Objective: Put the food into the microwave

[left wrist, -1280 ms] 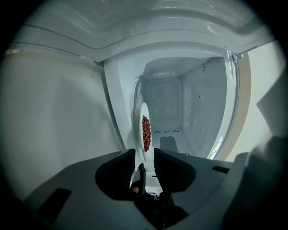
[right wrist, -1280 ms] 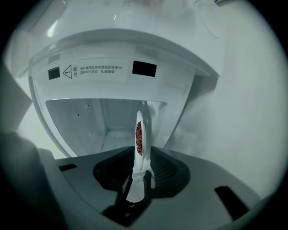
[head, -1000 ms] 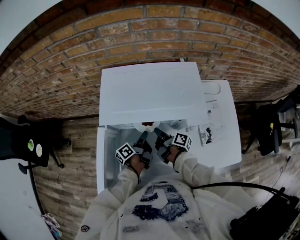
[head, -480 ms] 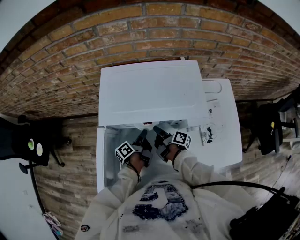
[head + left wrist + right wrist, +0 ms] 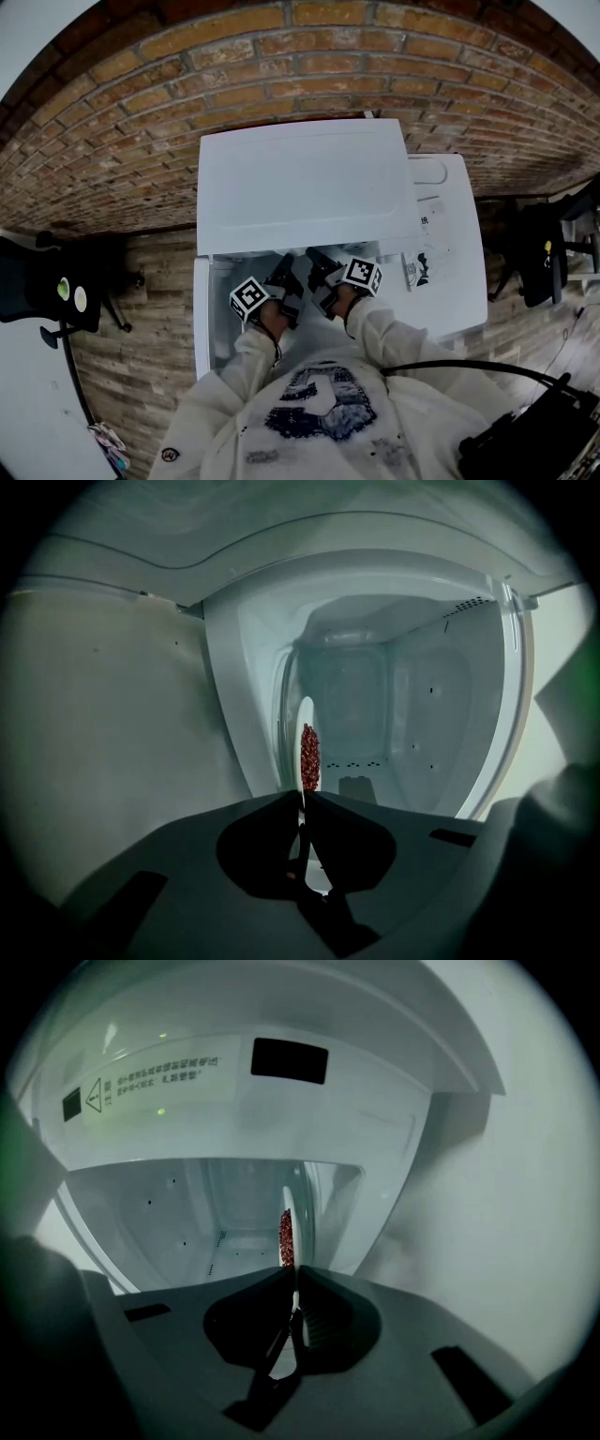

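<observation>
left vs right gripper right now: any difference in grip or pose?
Side: the left gripper clamps the plate from its left, the right gripper from its right.
Food: the food lies right of the rim in the left gripper view, and left of it in the right gripper view.
Shared: both have just been closing and are shut on the plate's rim, which sits edge-on between the fingers. Both point into the open microwave.

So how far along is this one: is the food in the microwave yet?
Done: the microwave door stands open. In hand: the left gripper and right gripper have just closed on the rim of the plate of red food, held edge-on at the cavity mouth. Left: carry it inside, set it down, let go and, probably, shut the door.
</observation>
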`<state>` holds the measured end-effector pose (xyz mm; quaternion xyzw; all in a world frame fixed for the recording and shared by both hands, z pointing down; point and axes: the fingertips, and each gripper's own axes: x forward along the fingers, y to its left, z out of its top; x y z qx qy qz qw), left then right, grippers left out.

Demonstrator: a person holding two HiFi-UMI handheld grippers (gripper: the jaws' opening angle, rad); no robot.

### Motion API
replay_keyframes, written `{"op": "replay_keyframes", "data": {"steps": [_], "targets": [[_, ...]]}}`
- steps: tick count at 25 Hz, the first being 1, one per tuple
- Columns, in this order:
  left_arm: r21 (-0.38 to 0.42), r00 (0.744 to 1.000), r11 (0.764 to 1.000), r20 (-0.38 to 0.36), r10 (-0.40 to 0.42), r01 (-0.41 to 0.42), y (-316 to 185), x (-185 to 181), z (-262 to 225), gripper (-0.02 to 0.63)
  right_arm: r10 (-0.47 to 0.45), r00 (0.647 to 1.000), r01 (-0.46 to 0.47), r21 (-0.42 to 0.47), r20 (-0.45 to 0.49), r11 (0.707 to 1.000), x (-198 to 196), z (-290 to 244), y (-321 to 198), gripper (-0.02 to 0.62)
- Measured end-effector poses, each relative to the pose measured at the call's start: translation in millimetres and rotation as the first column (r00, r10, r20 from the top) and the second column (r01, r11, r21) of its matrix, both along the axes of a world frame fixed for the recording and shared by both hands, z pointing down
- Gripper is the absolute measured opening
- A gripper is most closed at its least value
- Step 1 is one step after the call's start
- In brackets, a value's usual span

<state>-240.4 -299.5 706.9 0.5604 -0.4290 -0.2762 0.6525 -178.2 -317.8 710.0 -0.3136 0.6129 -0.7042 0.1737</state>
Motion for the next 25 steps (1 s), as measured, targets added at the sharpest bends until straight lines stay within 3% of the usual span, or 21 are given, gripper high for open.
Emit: {"op": "replay_keyframes", "data": {"steps": [13,25], "targets": [[0.004,1.000,1.000,-0.021,-0.002,0.002,-7.2,-0.9,-1.5,0.029,0.014,1.000,-0.014,0.010,0.004,1.000,-2.5,-0.8,-5.6,0.029],[0.043,0.999,0.999,0.024,0.025,-0.026,13.6,3.9,-14.8,0.080,-0.006,1.000,0.007,0.029,-0.017,1.000,5.4,-14.0,11.7,0.032]]}}
